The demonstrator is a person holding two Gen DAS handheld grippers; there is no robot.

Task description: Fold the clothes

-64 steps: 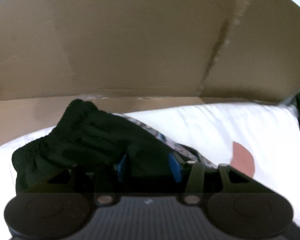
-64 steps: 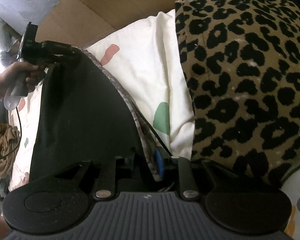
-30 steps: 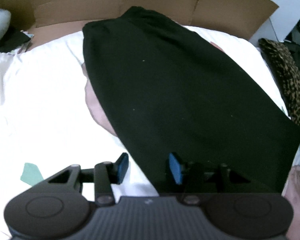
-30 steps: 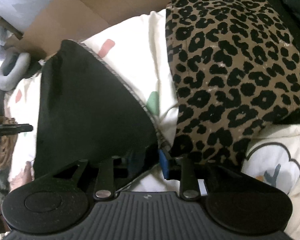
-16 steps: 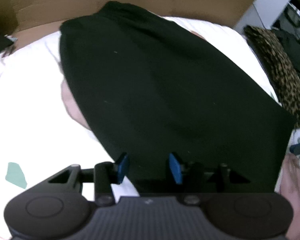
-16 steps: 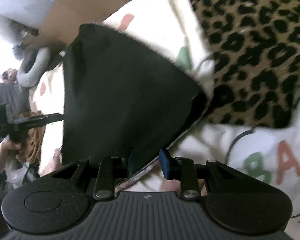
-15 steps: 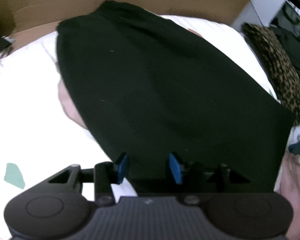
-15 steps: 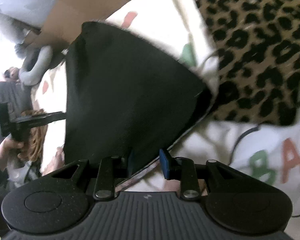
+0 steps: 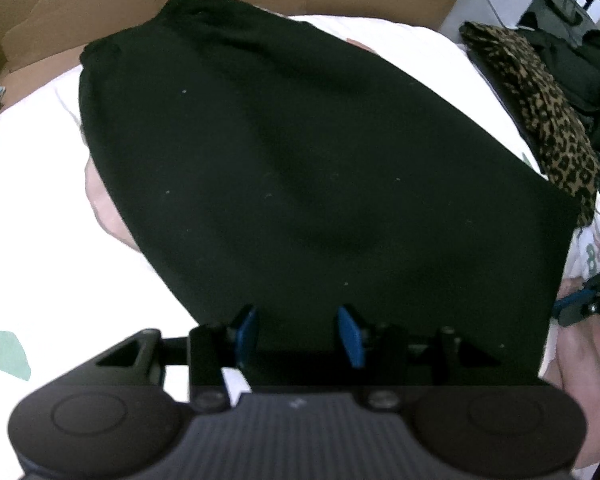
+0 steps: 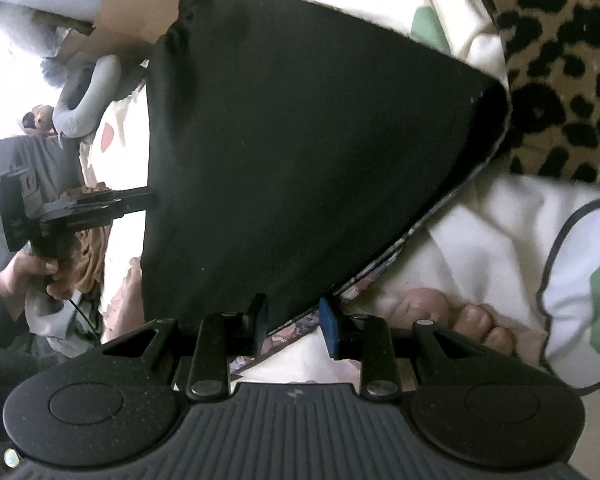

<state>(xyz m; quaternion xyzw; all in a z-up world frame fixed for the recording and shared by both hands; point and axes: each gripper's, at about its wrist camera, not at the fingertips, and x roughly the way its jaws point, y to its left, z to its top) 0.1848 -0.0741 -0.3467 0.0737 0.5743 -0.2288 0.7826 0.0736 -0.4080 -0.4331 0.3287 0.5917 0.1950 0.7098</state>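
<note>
Black garment (image 9: 300,168): lay flat, frame centre, on white bed sheet (image 9: 32,240). Left gripper (image 9: 298,334), right gripper (image 10: 293,322): fingers parted, holding nothing.

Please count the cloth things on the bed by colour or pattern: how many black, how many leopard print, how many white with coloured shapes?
Black garment: 1
Leopard print cloth: 1
White bed sheet with coloured shapes: 1
Total: 3

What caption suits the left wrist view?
Open left gripper above the black garment spread flat on the white bedding.
</note>
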